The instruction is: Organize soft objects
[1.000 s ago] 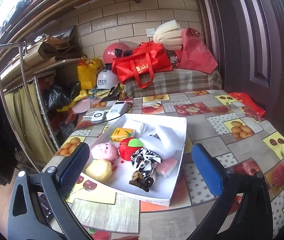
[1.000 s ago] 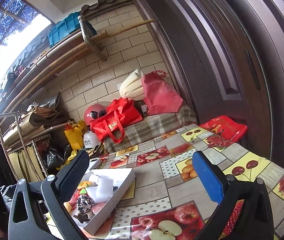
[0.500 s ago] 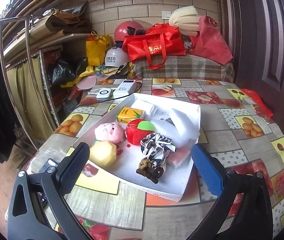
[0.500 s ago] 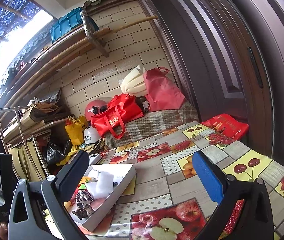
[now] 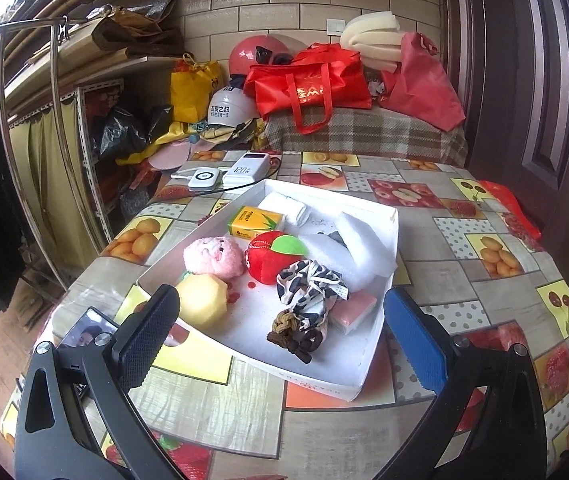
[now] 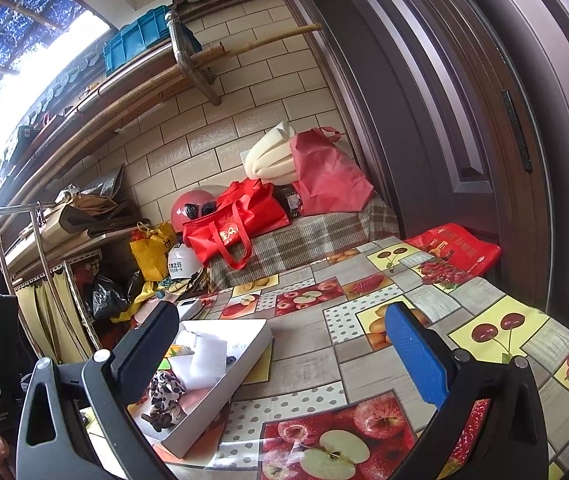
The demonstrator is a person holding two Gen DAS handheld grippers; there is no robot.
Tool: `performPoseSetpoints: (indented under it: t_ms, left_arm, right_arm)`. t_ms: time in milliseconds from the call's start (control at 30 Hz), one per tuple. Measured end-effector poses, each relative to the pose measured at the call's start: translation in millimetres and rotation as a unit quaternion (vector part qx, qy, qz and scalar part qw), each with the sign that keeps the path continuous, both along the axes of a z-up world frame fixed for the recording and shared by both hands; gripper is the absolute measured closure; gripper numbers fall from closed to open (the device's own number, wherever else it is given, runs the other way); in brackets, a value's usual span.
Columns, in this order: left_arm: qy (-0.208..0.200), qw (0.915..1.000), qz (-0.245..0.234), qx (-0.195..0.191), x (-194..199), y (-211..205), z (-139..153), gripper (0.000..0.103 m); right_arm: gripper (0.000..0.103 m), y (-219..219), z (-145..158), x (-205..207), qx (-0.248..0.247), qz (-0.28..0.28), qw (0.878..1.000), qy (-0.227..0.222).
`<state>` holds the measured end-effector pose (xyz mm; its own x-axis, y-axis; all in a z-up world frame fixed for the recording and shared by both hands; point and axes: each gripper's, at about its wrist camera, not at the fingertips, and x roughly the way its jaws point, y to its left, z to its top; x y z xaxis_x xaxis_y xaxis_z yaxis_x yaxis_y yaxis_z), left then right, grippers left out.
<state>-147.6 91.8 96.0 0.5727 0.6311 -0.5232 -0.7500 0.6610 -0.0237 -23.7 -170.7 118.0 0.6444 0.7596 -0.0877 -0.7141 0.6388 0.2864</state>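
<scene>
The left gripper [image 5: 280, 324] hangs over the near edge of the white tray [image 5: 368, 360], its fingers spread wide and empty; the right gripper [image 6: 284, 356] is also wide open with nothing in it, held off to the side above bare tablecloth on the table [image 6: 424, 292], the tray [image 6: 244, 364] lying to its left; the soft things all sit inside the tray: a yellow faceted foam block [image 5: 201, 300] at the near left corner, a pink plush pig [image 5: 214, 257] just behind it, a red plush apple [image 5: 274, 255] with a green leaf, a leopard-print scrunchie [image 5: 310, 288], a brown knotted hair tie [image 5: 294, 334] touching the scrunchie's near side, a pink sponge [image 5: 352, 309], white foam sheets [image 5: 358, 250], a yellow tissue pack [image 5: 255, 221] and a folded white cloth [image 5: 286, 207] at the far end; nothing appears sorted yet, so the task seems barely begun; the likely trouble is the crowding: scrunchie, hair tie and sponge lie against one another, so fingers closing on one may drag or snag a neighbour; the light tray may slide on the slick cloth if a finger catches its wall; foam squeezed hard may spring out; a phone [image 5: 84, 326] at the table's left edge could be knocked off by the left gripper.
</scene>
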Motion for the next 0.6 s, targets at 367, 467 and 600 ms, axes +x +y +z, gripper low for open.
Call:
performPoseSetpoints:
  t_ms: [367, 467, 600]
  left_arm:
    - [0.002, 0.9999, -0.010, -0.008, 3.0, 0.2, -3.3, 0.000]
    - [0.005, 0.9999, -0.013, -0.010, 4.7, 0.4, -4.3, 0.000]
    - [0.004, 0.9997, -0.016, -0.020, 5.3, 4.1, -6.5, 0.000]
  right_arm:
    - [0.000, 2.2, -3.0, -0.1, -0.003, -0.002, 1.000, 0.007]
    - [0.000, 3.4, -4.7, -0.8, -0.005, -0.003, 1.000, 0.009]
    - [0.000, 3.7, -4.9, -0.7, -0.005, -0.003, 1.000, 0.009]
